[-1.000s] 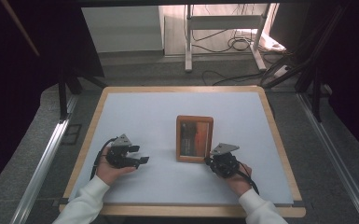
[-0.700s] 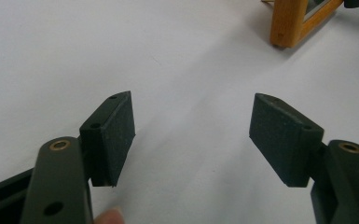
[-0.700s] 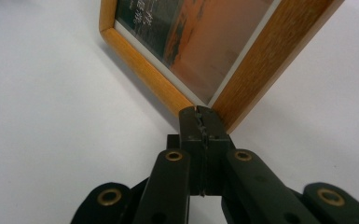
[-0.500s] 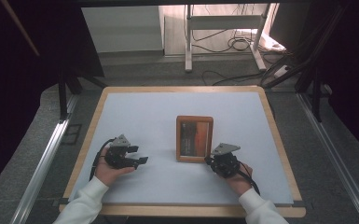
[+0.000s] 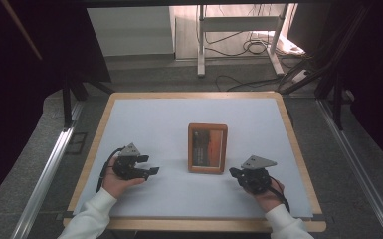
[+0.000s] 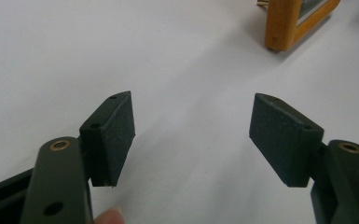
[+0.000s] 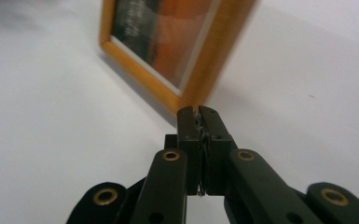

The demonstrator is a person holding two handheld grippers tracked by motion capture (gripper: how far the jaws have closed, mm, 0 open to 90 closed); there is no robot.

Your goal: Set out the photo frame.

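A wooden picture frame [image 5: 207,148] lies flat in the middle of the white table top, holding a dark and orange picture. My left gripper [image 5: 152,171] rests on the mat to the left of the frame, jaws wide open and empty; in the left gripper view [image 6: 193,133] the frame's corner [image 6: 291,21] sits far ahead at the upper right. My right gripper [image 5: 233,173] lies at the frame's near right corner, jaws shut with nothing between them. In the right gripper view [image 7: 199,112] its tips almost touch the frame's corner [image 7: 182,51].
The white mat [image 5: 149,122] is bordered by a wooden table edge [image 5: 194,94]. Metal rails [image 5: 45,169] run along both sides. A white stand [image 5: 239,35] and cables [image 5: 251,47] lie on the floor beyond the table.
The left gripper has drifted slightly nearer the front edge. The right gripper and the frame look unchanged.
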